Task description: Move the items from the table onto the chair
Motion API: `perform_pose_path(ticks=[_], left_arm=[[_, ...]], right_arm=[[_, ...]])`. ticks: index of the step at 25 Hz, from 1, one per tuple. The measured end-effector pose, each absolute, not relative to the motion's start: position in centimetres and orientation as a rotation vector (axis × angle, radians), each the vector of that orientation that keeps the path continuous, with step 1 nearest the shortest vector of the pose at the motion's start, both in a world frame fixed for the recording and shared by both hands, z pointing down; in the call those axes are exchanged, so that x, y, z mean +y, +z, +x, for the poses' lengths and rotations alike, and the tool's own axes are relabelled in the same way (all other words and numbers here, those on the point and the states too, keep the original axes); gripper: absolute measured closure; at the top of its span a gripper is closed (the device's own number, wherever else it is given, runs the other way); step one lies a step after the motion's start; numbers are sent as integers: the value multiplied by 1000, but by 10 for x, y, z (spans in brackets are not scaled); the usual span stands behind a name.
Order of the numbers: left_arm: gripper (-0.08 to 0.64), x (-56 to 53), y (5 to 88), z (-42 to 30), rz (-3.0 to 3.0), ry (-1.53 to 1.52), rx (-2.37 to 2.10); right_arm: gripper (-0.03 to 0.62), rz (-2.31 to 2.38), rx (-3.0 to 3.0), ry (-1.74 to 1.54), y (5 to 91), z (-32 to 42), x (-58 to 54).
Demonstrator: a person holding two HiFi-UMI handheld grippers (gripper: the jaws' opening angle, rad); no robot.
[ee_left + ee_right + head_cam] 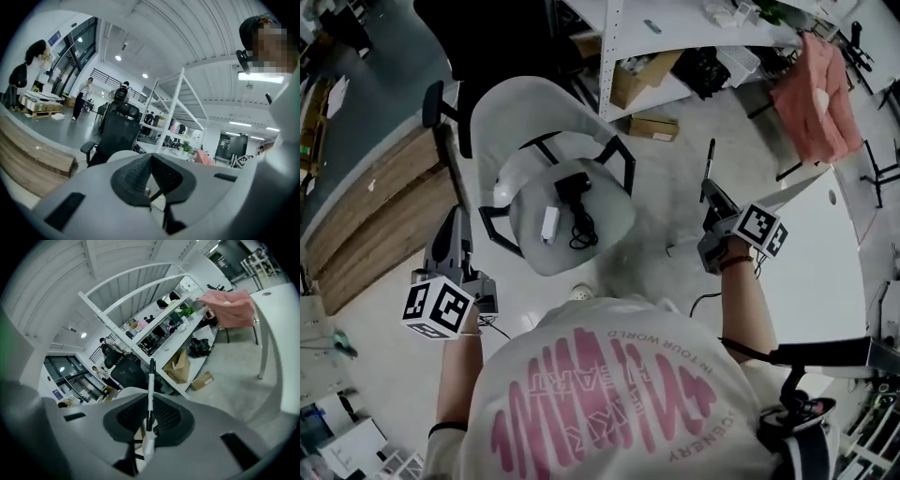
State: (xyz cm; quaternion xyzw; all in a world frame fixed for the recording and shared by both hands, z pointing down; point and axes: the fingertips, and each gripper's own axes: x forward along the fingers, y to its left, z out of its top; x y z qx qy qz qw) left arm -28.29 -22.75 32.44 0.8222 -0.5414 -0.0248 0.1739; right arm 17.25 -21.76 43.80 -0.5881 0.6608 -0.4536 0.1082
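Chair seat [611, 221] — dark corded item [574, 190], indistinct

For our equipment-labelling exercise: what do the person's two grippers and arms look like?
The left gripper and right gripper are grey, each with dark ribbed pads and a white cube of black square markers. A thin dark cable leaves the left one. The person wears a short-sleeved white T-shirt with pink print.

The chair [525, 122] is showing a smooth, matt white plastic shell and a grey, cloth-like seat. The marker [151, 380] is gleaming as glossy black-and-white plastic between the right gripper [150, 404] fingers [129, 418], whose dark pads are looking rough and ribbed. The pink cloth [814, 94] is looking soft and matt.
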Motion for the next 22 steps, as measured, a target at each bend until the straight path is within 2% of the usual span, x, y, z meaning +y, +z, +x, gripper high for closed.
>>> perform_pose_path(ticks=[5, 12, 22], left_arm=[[550, -224, 333, -323, 2218, -147, -1623], [551, -208, 349, -345, 2061, -115, -1757], [551, -196, 348, -349, 1776, -34, -1997]], right_arm=[[541, -1590, 2080, -1408, 449, 104, -269], [541, -1473, 2437, -1541, 486, 28, -310], [541, -1288, 2735, -1887, 586, -15, -349]])
